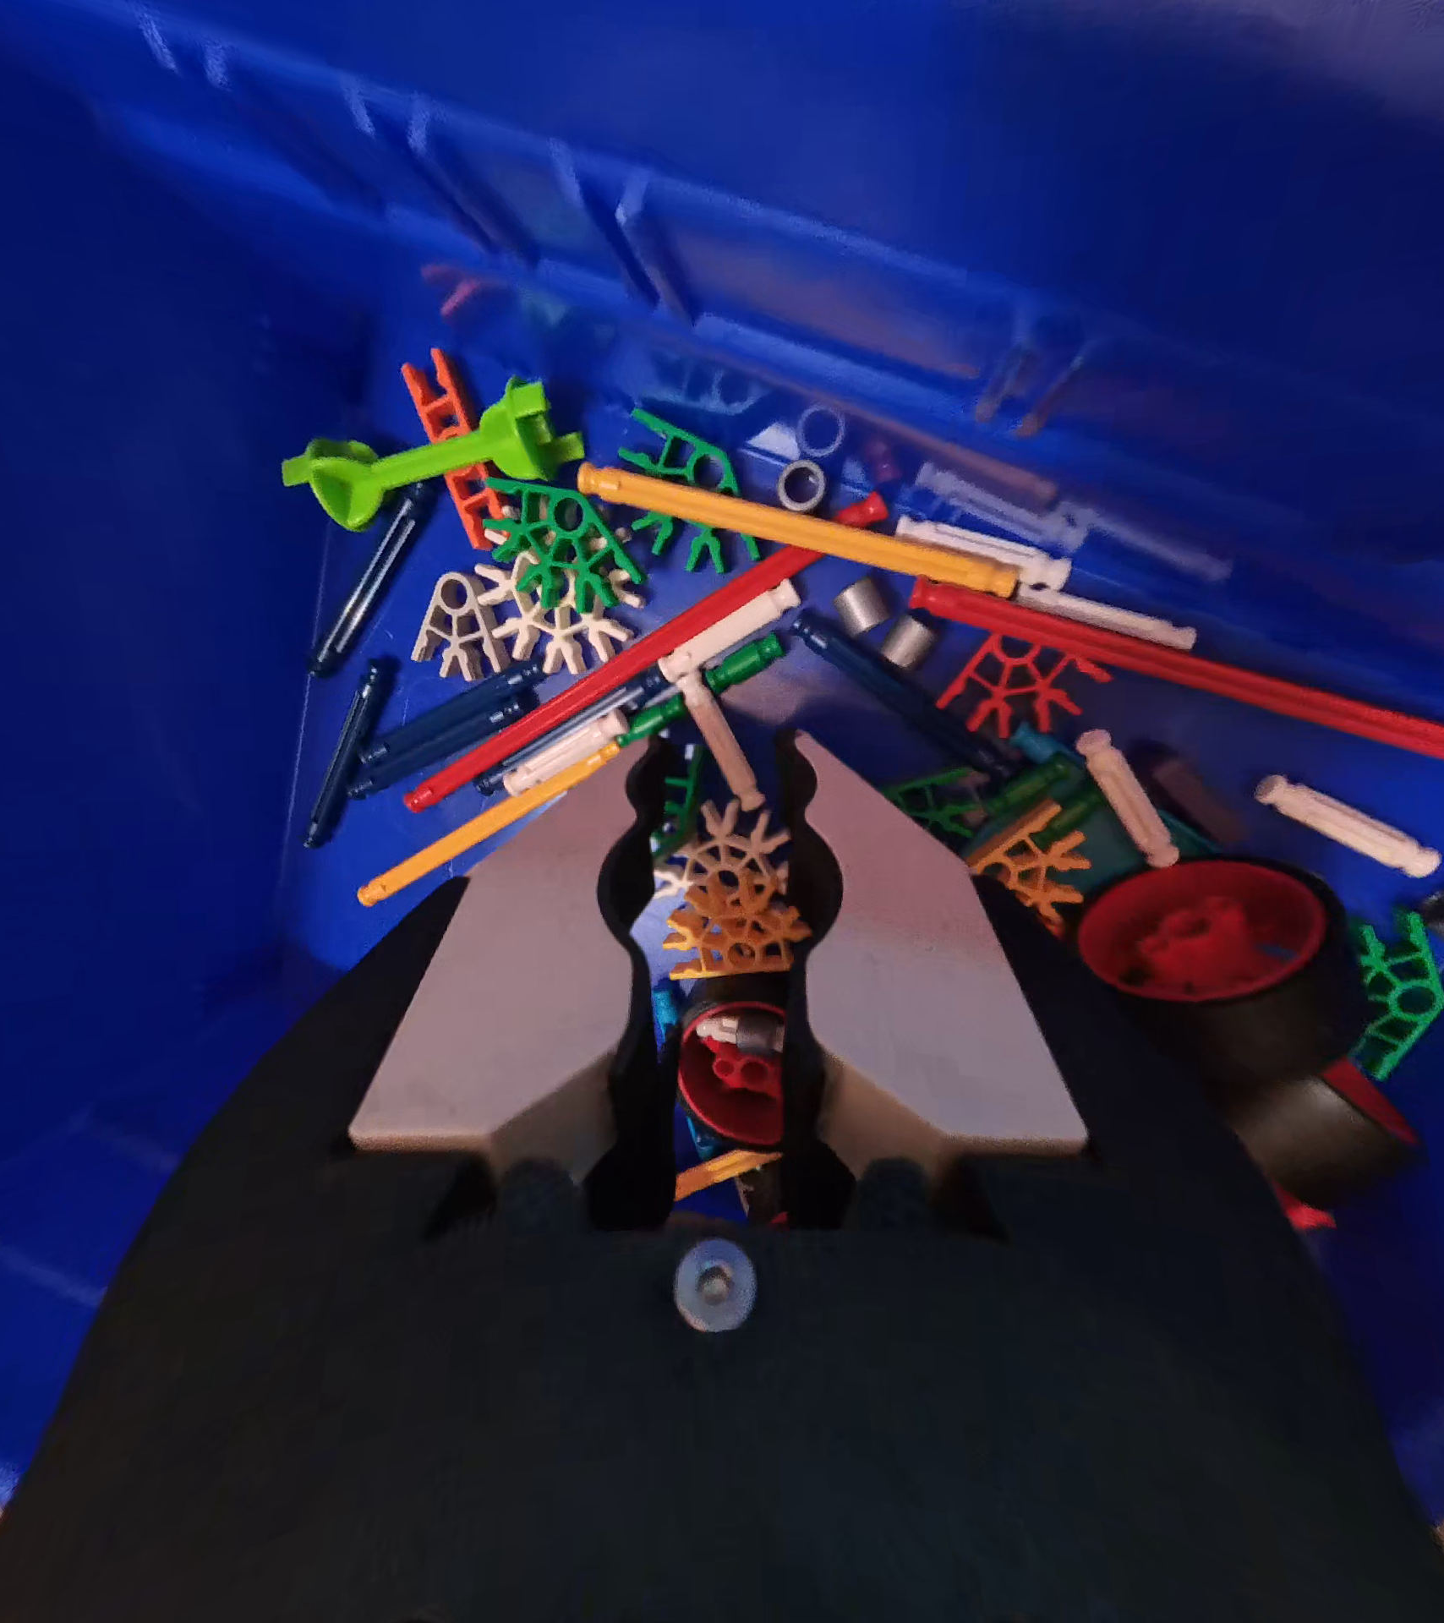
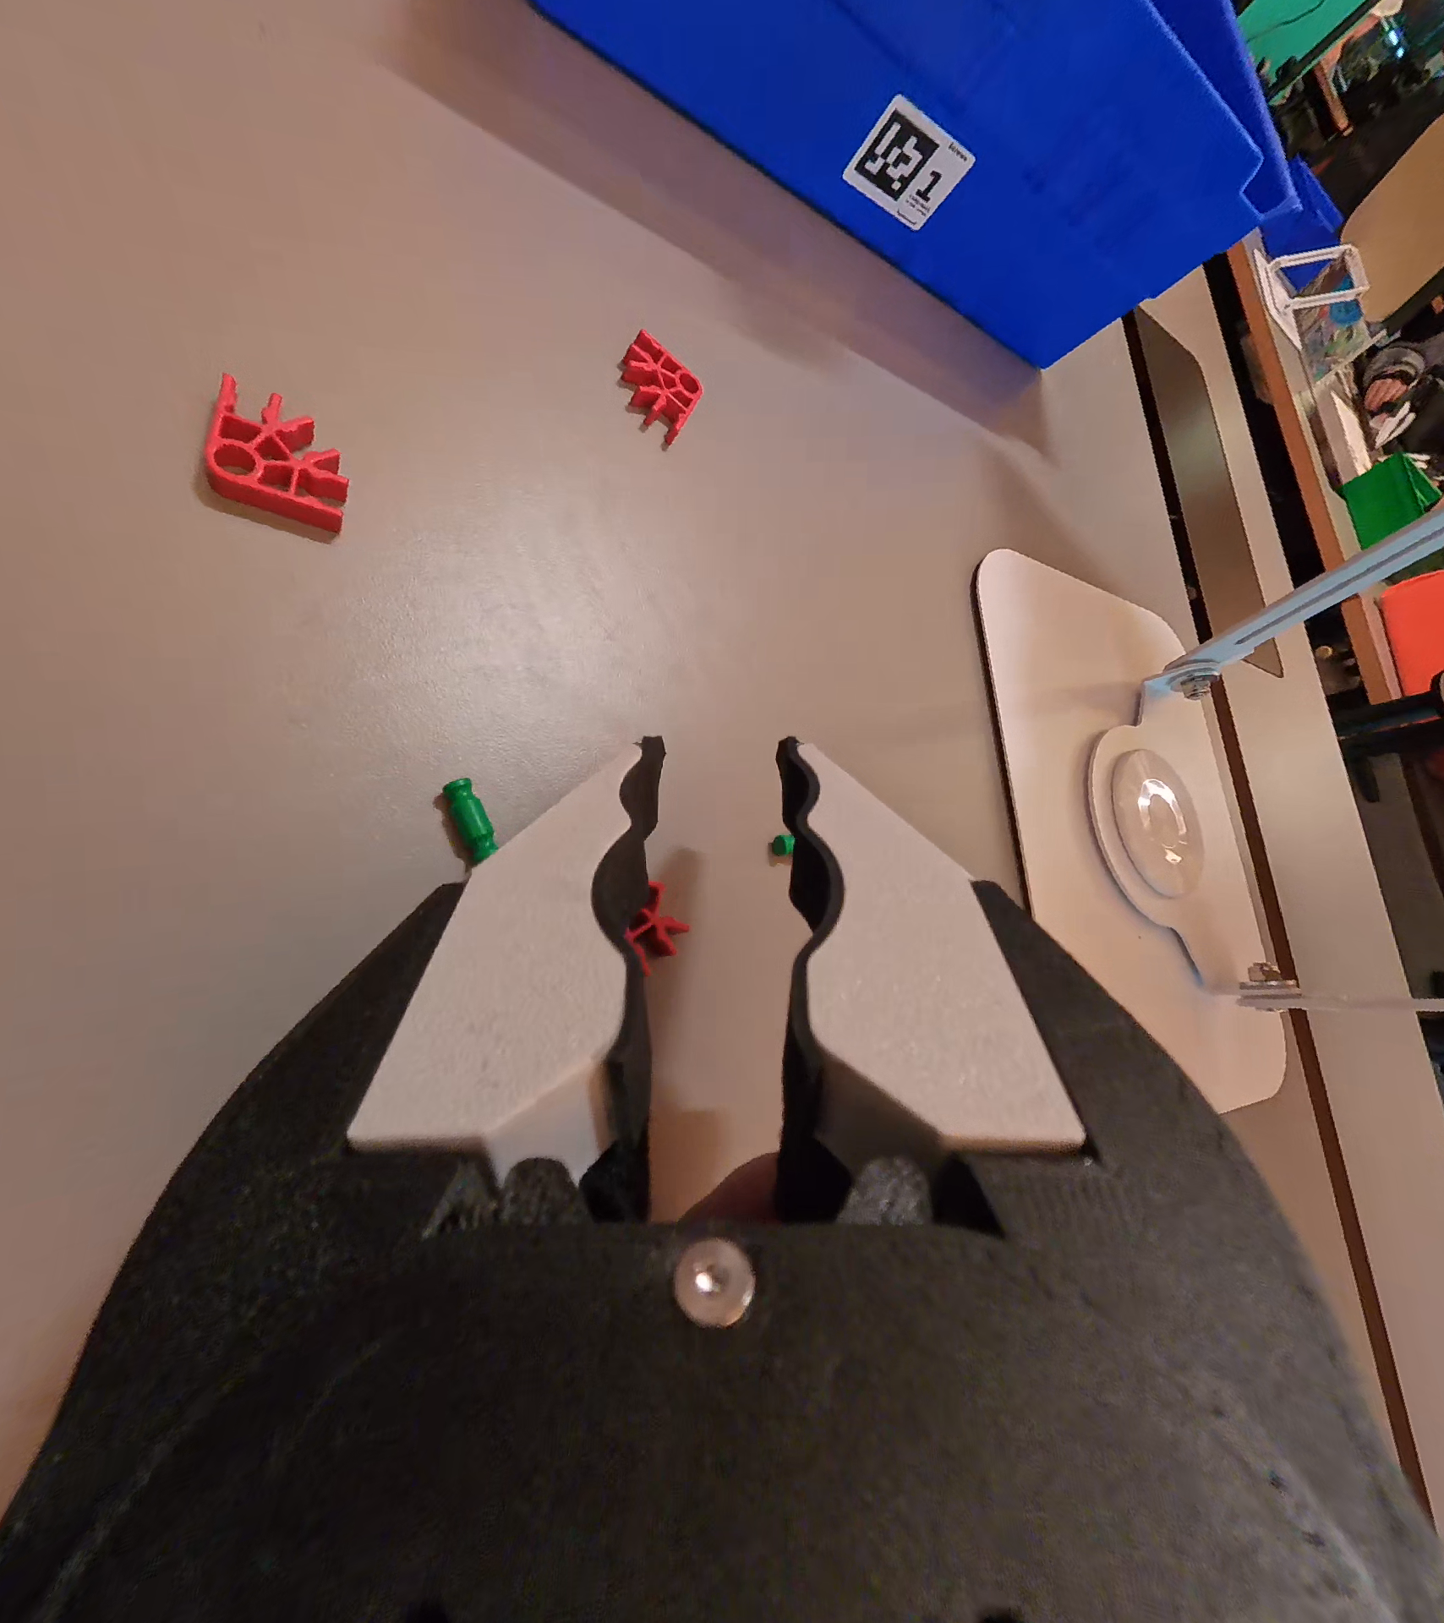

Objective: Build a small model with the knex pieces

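Blue bin (image 1: 130,527) of toy rods and connectors under the left tool (image 1: 720,746).
Its jaws gape, empty, over a white connector (image 1: 732,839). Right tool (image 2: 718,746), agape and empty, hangs above the beige surface (image 2: 174,790); a red connector (image 2: 655,931) lies between its fingers.

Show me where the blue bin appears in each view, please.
Left wrist view: the blue bin fills the picture; its inside holds loose toy parts under the open left tongs.
Right wrist view: the blue bin is at top right, seen from outside, on the table.
Shared landmark: the bin itself.
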Motion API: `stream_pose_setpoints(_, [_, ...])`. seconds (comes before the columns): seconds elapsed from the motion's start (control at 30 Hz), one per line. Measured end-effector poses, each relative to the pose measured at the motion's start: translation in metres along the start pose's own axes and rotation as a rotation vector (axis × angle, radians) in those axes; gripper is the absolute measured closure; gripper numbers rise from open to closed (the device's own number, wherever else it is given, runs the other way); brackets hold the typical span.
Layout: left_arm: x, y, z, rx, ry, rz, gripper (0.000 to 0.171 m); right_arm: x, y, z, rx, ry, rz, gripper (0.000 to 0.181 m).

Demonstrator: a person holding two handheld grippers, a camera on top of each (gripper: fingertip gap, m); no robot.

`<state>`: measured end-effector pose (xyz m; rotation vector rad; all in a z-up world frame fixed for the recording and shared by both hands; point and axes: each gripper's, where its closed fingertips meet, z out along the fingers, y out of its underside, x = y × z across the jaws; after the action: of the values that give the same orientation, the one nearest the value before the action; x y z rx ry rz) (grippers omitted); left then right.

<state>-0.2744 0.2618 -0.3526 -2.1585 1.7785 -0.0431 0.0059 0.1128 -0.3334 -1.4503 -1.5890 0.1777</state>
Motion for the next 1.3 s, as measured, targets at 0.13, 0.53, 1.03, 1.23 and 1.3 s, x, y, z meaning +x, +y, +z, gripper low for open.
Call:
stream_pose_setpoints(0.13, [-0.001, -0.003, 0.003, 0.023, 0.008, -0.054, 0.159, -0.002, -0.003, 0.000, 0.011, -0.007, -0.006, 0.156])
stream_pose_setpoints(0.53, [0.002, -0.006, -0.007, 0.065, -0.093, 0.006, 0.169, 0.001, -0.008, -0.004, 0.018, 0.011, -0.021, 0.156])
stream_pose_setpoints(1.03, [-0.005, -0.011, -0.036, 0.151, -0.111, -0.016, 0.168, 0.001, -0.010, -0.005, 0.020, 0.015, -0.032, 0.156])
stream_pose_setpoints(1.23, [-0.004, -0.064, -0.103, 0.321, -0.240, 0.084, 0.169, 0.020, -0.019, -0.009, 0.055, 0.083, 0.049, 0.158])
stream_pose_setpoints(1.3, [0.010, -0.092, -0.134, 0.377, -0.305, 0.170, 0.169, 0.030, -0.030, -0.012, 0.106, 0.111, 0.118, 0.163])
